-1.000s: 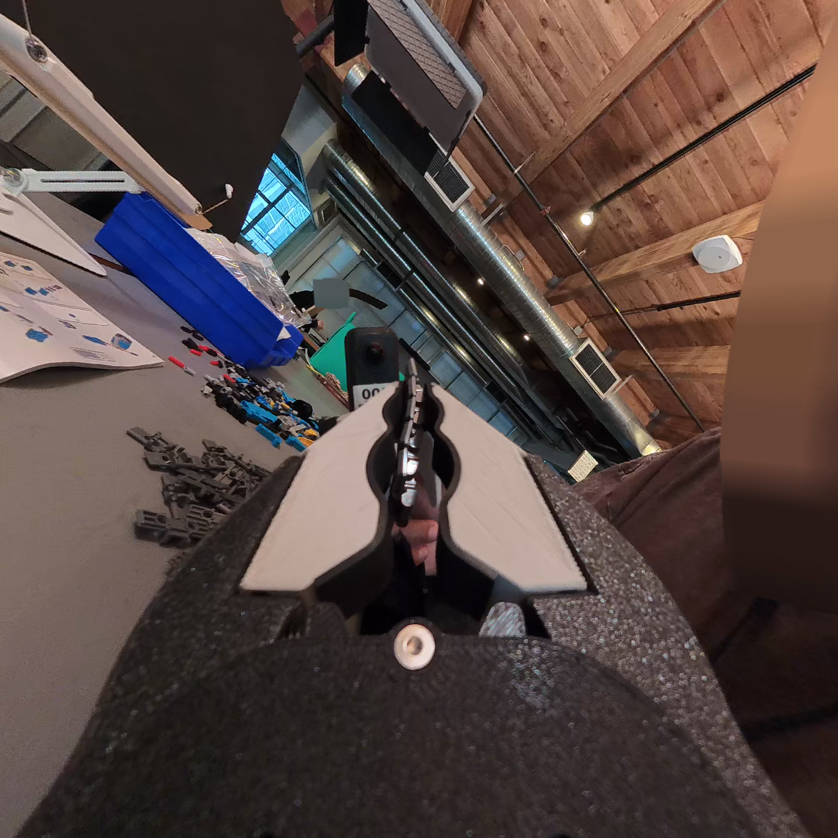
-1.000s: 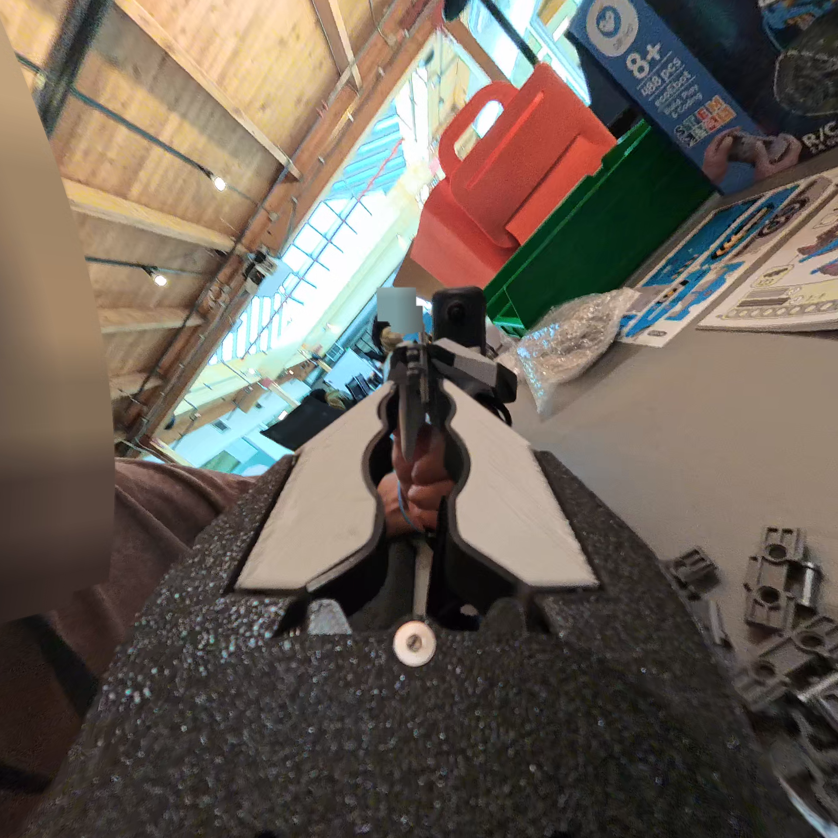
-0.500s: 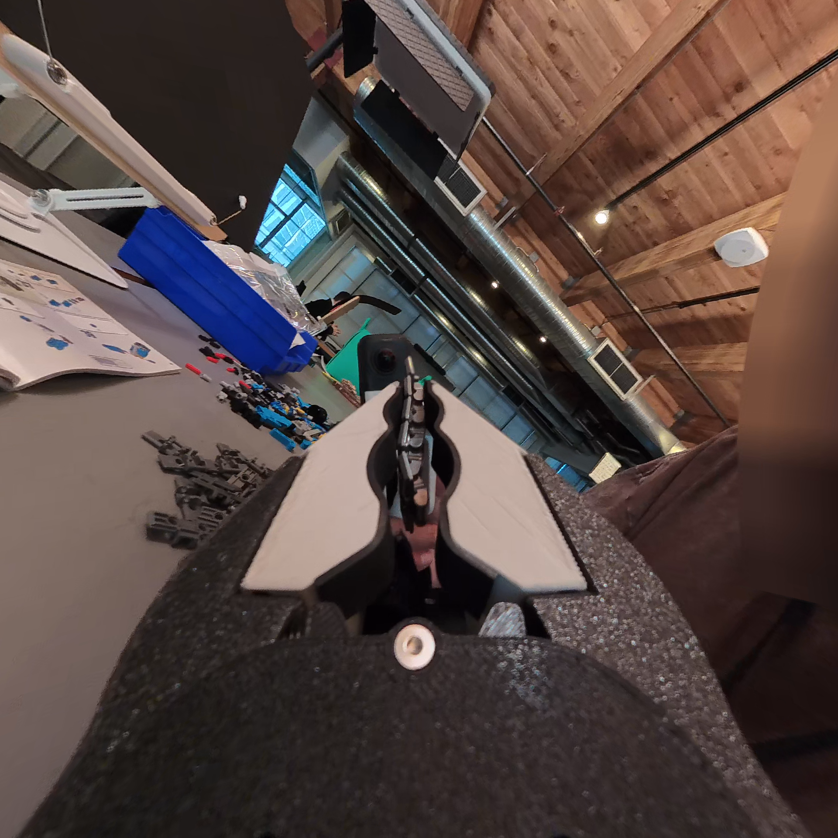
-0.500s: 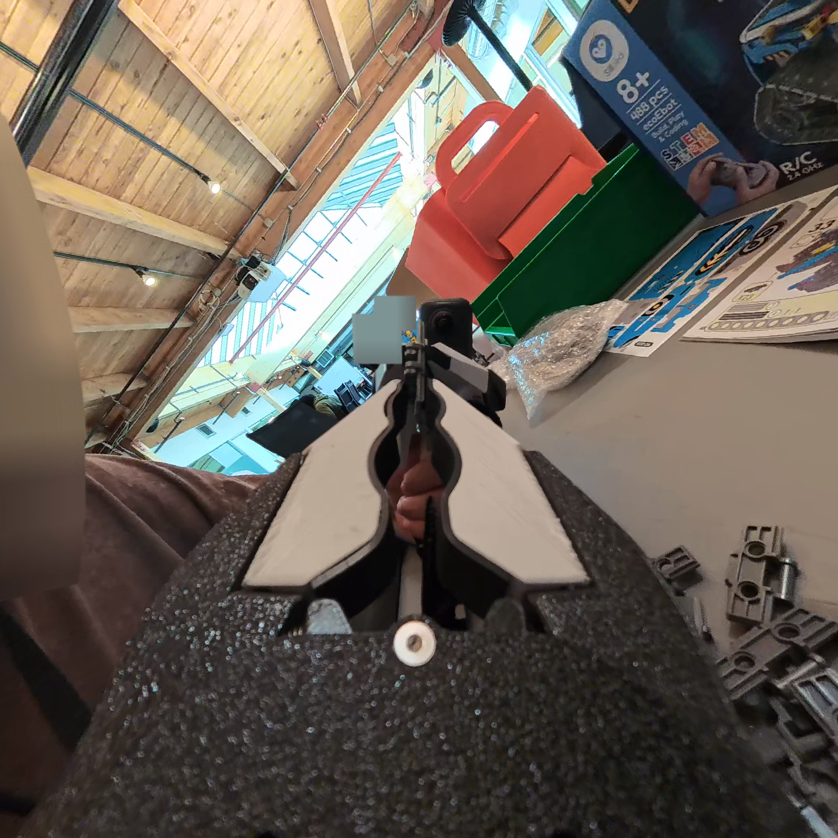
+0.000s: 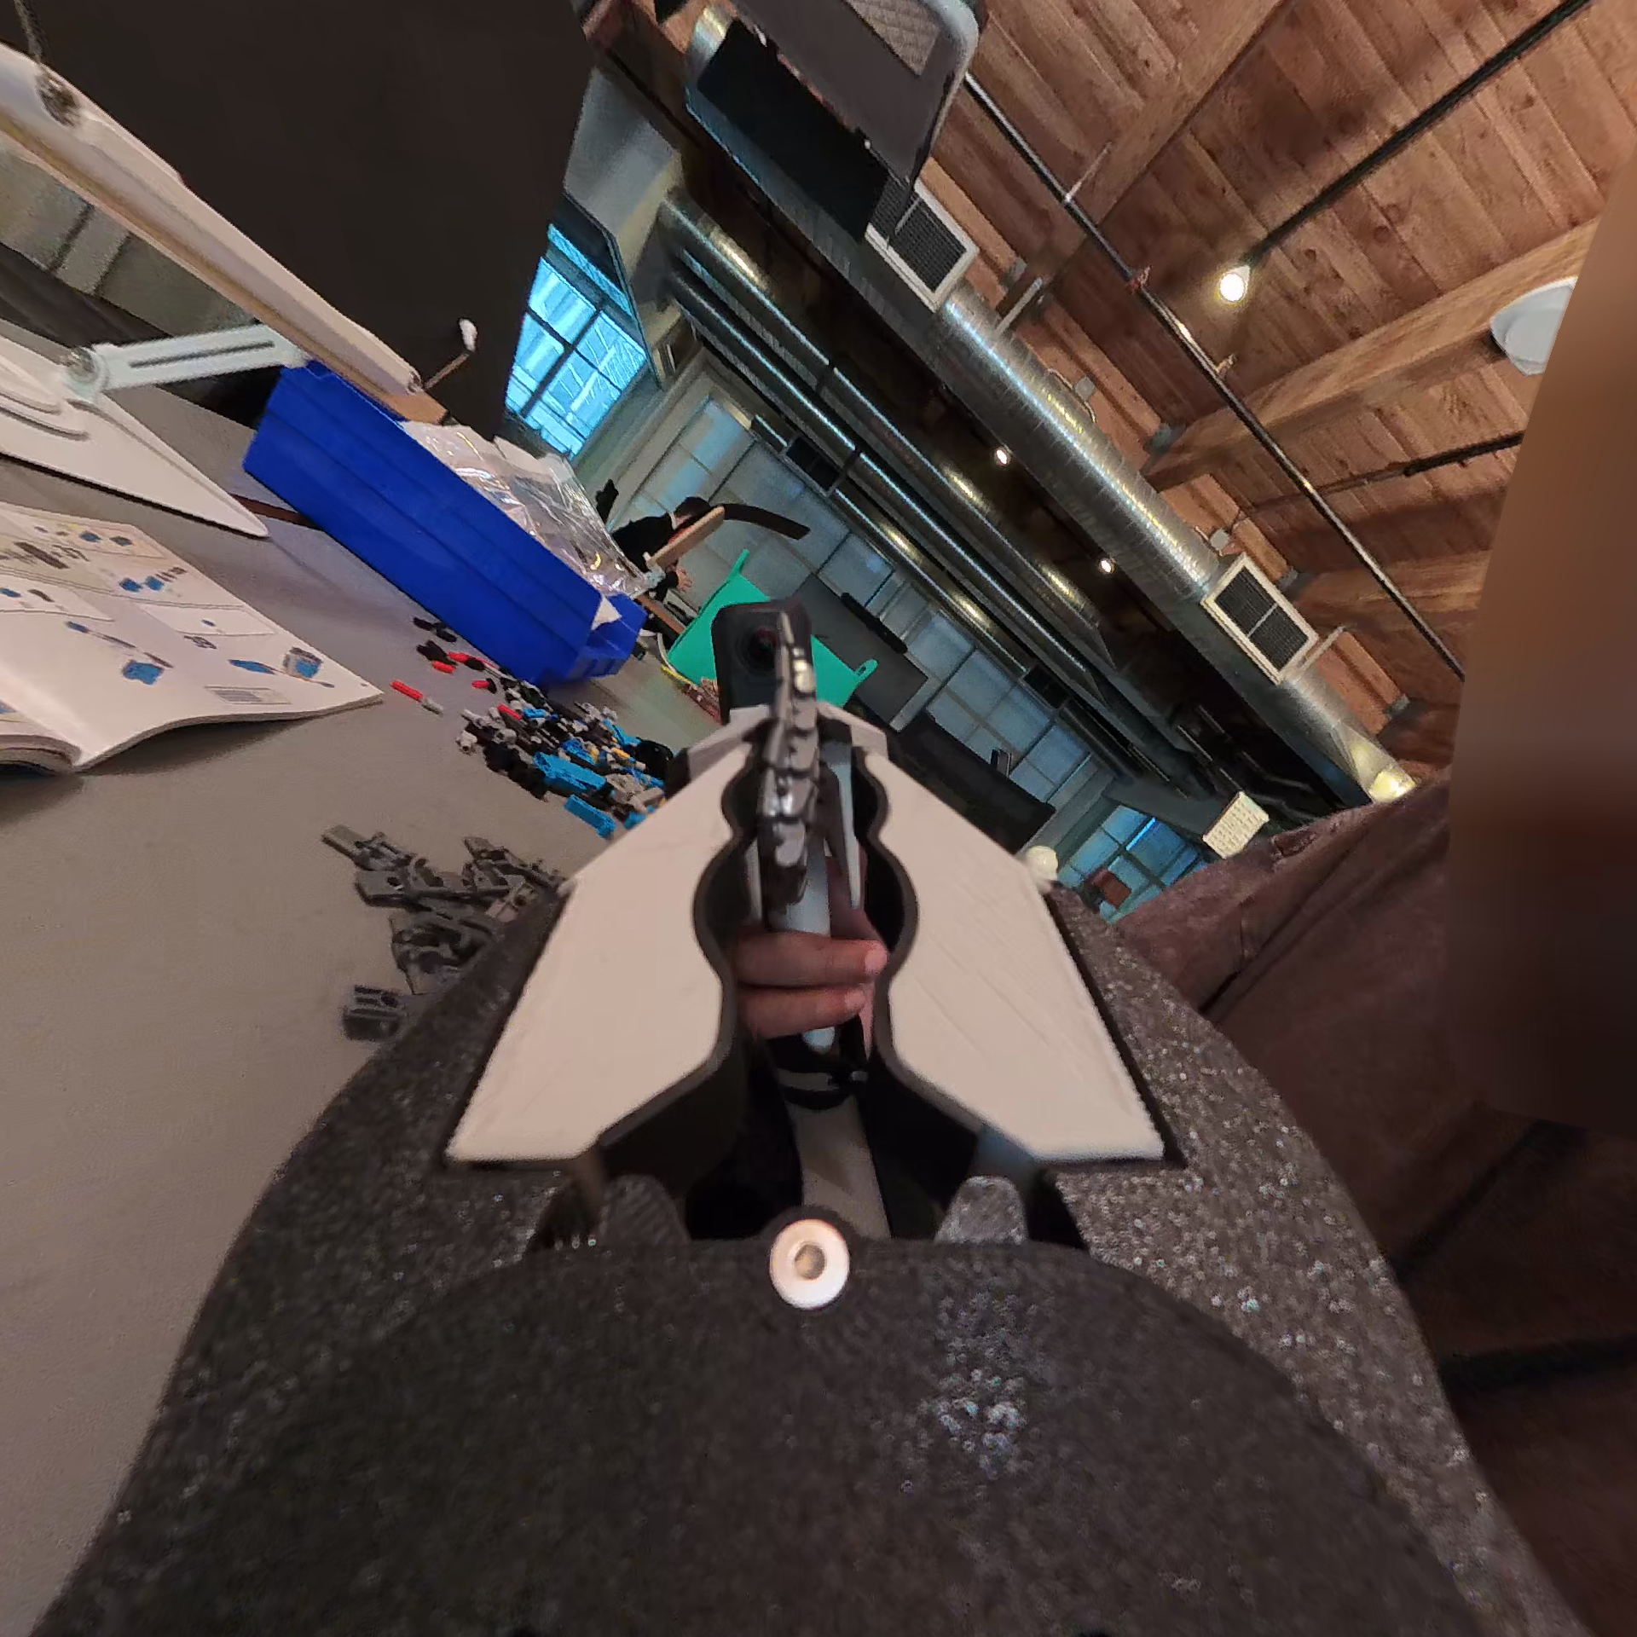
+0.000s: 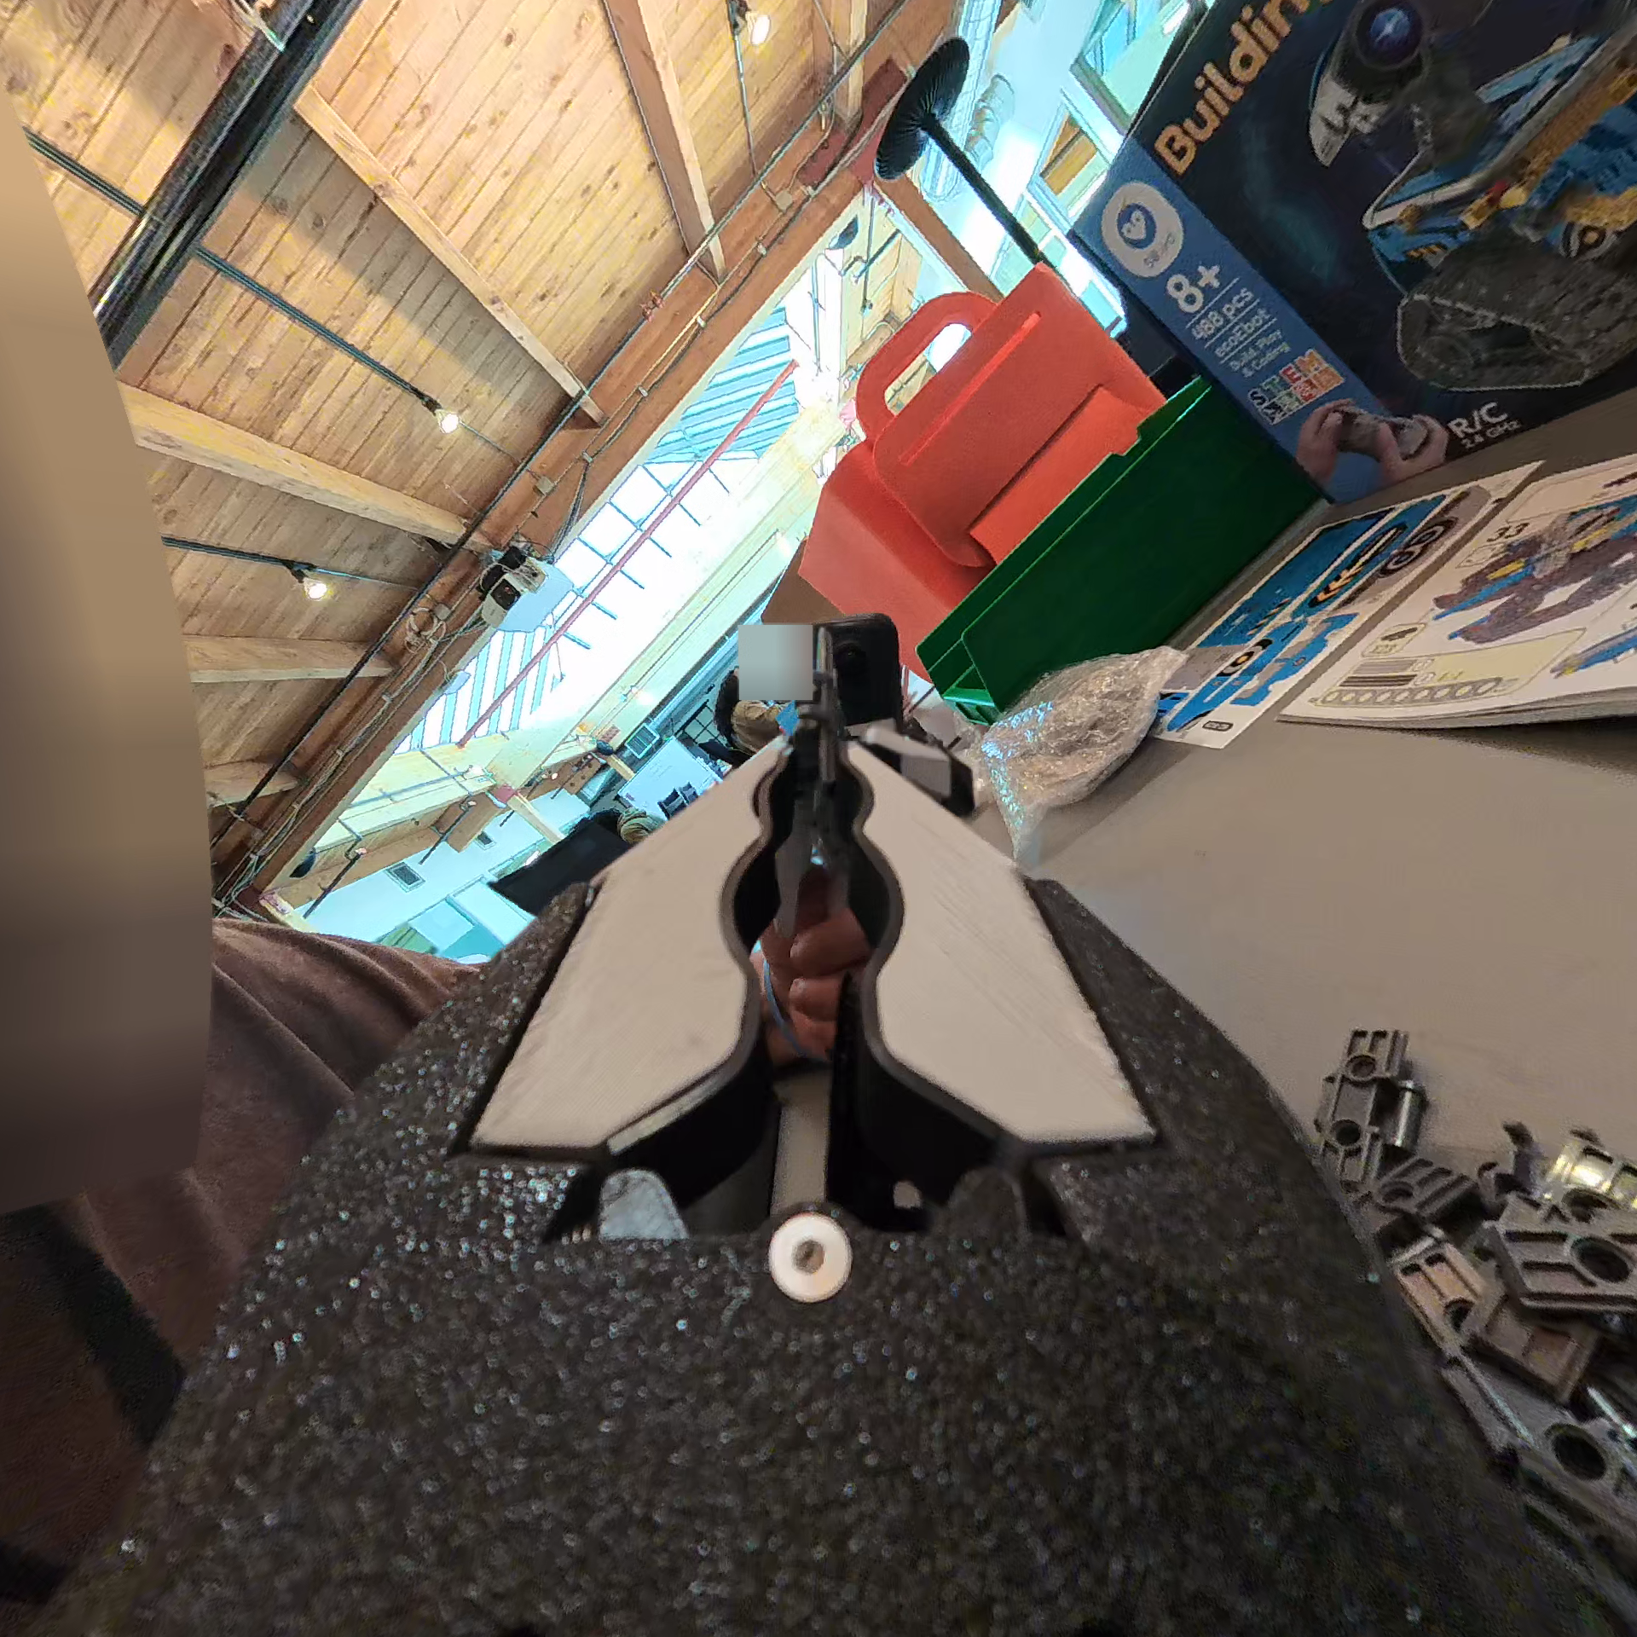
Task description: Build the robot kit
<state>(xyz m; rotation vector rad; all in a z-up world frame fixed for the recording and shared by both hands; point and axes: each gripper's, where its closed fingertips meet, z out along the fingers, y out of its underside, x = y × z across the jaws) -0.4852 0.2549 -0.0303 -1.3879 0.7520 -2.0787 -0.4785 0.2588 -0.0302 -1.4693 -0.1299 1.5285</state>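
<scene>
Both tools pinch one knobbly grey plastic strip between them.

Blue bin, booklet, green tray and orange carrier on grey table.

Grey piece clamped in left gripper is edge-on, shape unclear; same w/ piece in right gripper. Grey parts pile cut off at right edge; coloured bricks too small to ID.
</scene>
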